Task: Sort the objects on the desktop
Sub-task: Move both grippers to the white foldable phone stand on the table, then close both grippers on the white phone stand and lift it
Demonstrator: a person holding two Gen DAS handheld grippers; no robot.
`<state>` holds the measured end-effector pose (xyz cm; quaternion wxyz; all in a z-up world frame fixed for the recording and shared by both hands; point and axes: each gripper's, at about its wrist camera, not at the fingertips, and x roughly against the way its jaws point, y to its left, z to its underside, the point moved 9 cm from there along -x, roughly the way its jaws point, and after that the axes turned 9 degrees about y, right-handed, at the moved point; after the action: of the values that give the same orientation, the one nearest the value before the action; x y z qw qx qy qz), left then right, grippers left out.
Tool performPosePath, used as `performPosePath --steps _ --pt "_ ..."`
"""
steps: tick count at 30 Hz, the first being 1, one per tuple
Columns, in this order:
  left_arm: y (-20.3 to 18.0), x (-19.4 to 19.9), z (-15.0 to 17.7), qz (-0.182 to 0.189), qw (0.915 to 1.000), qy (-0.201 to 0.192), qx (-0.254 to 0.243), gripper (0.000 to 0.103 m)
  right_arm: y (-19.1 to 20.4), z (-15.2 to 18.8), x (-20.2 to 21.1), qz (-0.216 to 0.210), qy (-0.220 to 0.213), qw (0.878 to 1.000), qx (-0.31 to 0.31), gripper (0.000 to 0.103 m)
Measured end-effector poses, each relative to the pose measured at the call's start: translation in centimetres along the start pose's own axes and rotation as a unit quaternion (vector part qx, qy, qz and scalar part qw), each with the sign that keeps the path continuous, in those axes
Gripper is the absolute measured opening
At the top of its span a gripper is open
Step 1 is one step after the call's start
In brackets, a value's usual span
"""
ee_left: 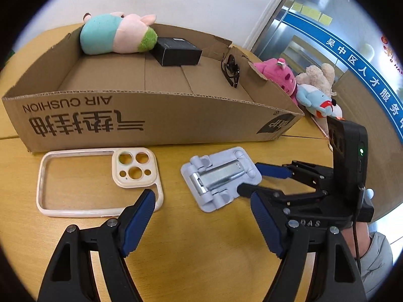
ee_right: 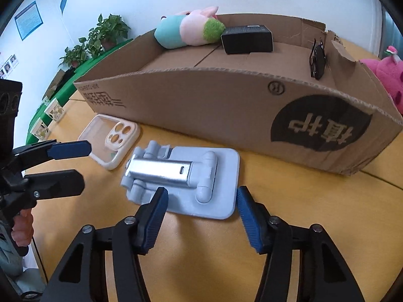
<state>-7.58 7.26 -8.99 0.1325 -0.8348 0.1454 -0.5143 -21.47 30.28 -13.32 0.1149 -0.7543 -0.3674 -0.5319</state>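
A pale blue folding phone stand (ee_left: 220, 177) (ee_right: 183, 176) lies flat on the wooden table in front of a cardboard box (ee_left: 151, 123) (ee_right: 226, 115). My right gripper (ee_right: 201, 193) (ee_left: 254, 180) is open and straddles the stand's near end; I see no squeeze from its pads. A cream phone case (ee_left: 98, 181) (ee_right: 110, 138) lies left of the stand. My left gripper (ee_left: 201, 197) (ee_right: 81, 163) hangs open between the two, its left fingertip (ee_left: 148, 196) at the case's corner. In the box lie a pig plush (ee_left: 115, 34), a black carton (ee_left: 176, 51) and sunglasses (ee_left: 231, 70).
Pink (ee_left: 277, 74), beige (ee_left: 318, 76) and blue-white (ee_left: 317, 99) plush toys sit outside the box's right end. A glass door with a blue banner (ee_left: 352, 58) stands behind them. Potted plants (ee_right: 100, 37) on a green ledge are far left. A sleeve (ee_left: 377, 259) is at right.
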Motion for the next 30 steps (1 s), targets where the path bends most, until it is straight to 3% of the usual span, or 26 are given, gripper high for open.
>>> performPosePath --steps 4,8,10,11,12,15,19,24,30 --pt "0.2 -0.6 -0.1 0.003 1.0000 0.004 -0.003 0.078 1.2 1.2 0.3 -0.010 0.003 1.000 0.001 0.055" --pt "-0.2 -1.6 -0.3 0.012 0.9998 0.011 -0.009 0.077 -0.8 0.6 0.5 0.001 -0.018 0.999 -0.044 0.054" --pt "-0.4 -2.1 -0.5 0.015 0.9997 0.014 -0.015 0.076 -1.2 0.3 0.6 -0.001 -0.020 0.998 -0.055 0.050" --pt "-0.5 -2.4 -0.6 0.014 0.9996 0.018 -0.018 0.076 -1.0 0.3 0.5 0.002 -0.020 0.999 -0.049 0.043" --pt "-0.7 -2.8 -0.5 0.015 0.9995 0.021 -0.020 0.074 -0.8 0.3 0.6 -0.003 -0.022 0.999 -0.046 0.036" --pt "-1.3 -3.8 -0.2 0.024 0.9987 0.039 -0.024 0.059 -0.8 0.6 0.8 -0.008 -0.028 0.998 -0.049 0.036" --pt "-1.2 -4.3 0.3 0.007 0.9986 0.044 -0.030 0.055 -0.8 1.1 1.0 -0.025 -0.034 0.997 -0.060 0.034" --pt "-0.4 -4.2 0.3 -0.005 0.9991 0.038 -0.016 0.033 -0.5 1.7 1.2 -0.015 -0.040 0.997 -0.064 0.034" --pt "-0.2 -4.1 0.3 -0.014 0.9991 0.038 -0.016 0.029 -0.2 1.9 1.4 -0.012 -0.047 0.996 -0.072 0.034"
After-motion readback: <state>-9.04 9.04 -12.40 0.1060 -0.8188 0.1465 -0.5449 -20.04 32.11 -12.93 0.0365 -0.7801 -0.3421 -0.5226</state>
